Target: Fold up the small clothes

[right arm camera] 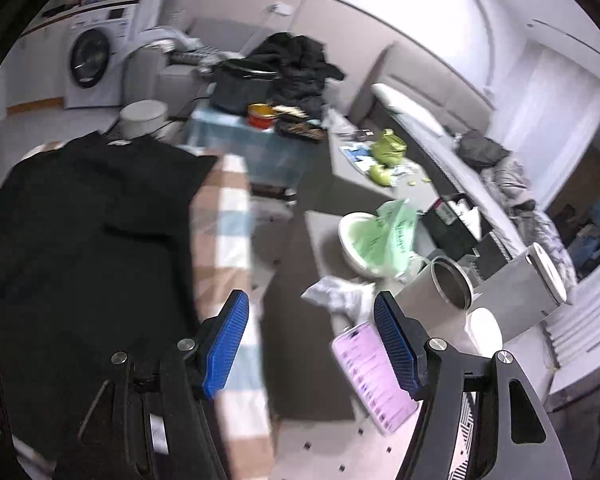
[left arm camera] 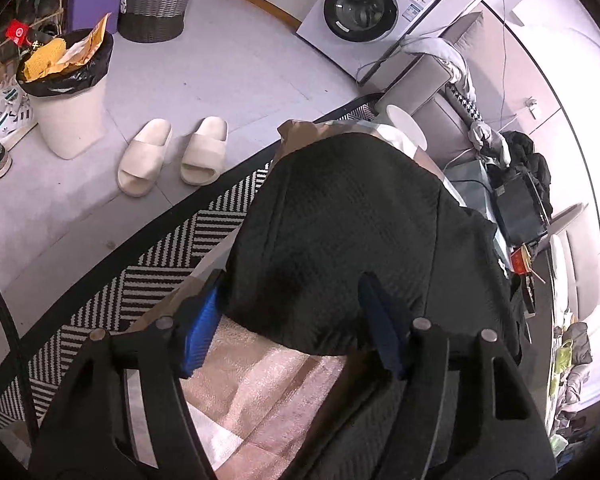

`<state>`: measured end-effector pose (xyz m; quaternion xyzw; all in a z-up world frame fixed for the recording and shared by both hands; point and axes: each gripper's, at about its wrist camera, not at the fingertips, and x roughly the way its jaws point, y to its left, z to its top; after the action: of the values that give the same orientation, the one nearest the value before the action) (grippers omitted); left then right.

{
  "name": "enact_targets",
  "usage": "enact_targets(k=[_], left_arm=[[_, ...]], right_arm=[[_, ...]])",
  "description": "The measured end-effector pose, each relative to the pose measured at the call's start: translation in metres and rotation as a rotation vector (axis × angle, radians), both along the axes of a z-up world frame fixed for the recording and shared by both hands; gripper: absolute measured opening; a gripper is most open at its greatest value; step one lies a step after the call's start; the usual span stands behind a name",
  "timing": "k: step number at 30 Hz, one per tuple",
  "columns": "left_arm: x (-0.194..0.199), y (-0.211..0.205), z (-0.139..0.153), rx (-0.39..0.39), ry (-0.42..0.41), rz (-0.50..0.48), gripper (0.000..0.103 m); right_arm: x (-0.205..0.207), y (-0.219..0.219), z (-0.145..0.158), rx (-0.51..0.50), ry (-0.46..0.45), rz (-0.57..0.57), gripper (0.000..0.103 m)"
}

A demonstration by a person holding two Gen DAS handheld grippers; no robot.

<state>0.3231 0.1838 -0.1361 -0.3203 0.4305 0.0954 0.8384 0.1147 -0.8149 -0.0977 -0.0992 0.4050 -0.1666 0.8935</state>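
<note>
A black garment [left arm camera: 340,216] lies spread on a table covered in a pink and white cloth [left arm camera: 260,392]. My left gripper [left arm camera: 292,280] points down at the garment's near hem with its jaws apart. The hem runs across the gap. The left blue pad [left arm camera: 202,328] stands just beside the garment's edge, and the right finger [left arm camera: 380,320] rests against the fabric. In the blurred right wrist view the same black garment [right arm camera: 88,216] lies at the left. My right gripper [right arm camera: 308,300] hangs open in the air off the table's right side, with nothing between its fingers.
Left of the table are a striped rug [left arm camera: 148,276], slippers [left arm camera: 172,152], a full bin [left arm camera: 68,92] and a washing machine [left arm camera: 364,4]. To the right, a phone [right arm camera: 376,372] with a lit screen, a steel cup [right arm camera: 452,284], a green bag [right arm camera: 384,236] and a cluttered low table [right arm camera: 284,128].
</note>
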Motion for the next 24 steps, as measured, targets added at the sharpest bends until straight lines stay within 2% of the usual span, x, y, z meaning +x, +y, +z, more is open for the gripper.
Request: enact_targets(k=[4, 7, 11, 16, 18, 20, 22, 24], left_arm=[[0.001, 0.001, 0.000, 0.010, 0.008, 0.002, 0.064], [0.001, 0.001, 0.000, 0.022, 0.013, 0.004, 0.064], [0.002, 0.001, -0.001, 0.036, 0.020, 0.007, 0.064], [0.004, 0.001, -0.002, 0.050, 0.026, 0.009, 0.064], [0.005, 0.001, -0.003, 0.052, 0.028, 0.009, 0.064], [0.007, 0.001, -0.004, 0.047, 0.029, 0.011, 0.064], [0.008, 0.002, -0.006, 0.041, 0.033, 0.017, 0.063], [0.009, 0.005, -0.008, 0.042, 0.039, 0.042, 0.048]], right_arm=[[-0.003, 0.041, 0.024, 0.144, 0.028, 0.190, 0.067], [-0.010, 0.062, 0.050, 0.179, 0.008, 0.282, 0.067], [-0.020, 0.076, 0.080, 0.148, -0.031, 0.295, 0.067], [-0.050, 0.070, 0.135, 0.080, -0.119, 0.237, 0.067], [-0.055, 0.072, 0.150, 0.077, -0.154, 0.226, 0.076], [-0.054, 0.082, 0.160, 0.089, -0.177, 0.246, 0.080], [-0.042, 0.088, 0.152, 0.158, -0.198, 0.286, 0.080], [-0.021, 0.097, 0.132, 0.264, -0.230, 0.348, 0.080]])
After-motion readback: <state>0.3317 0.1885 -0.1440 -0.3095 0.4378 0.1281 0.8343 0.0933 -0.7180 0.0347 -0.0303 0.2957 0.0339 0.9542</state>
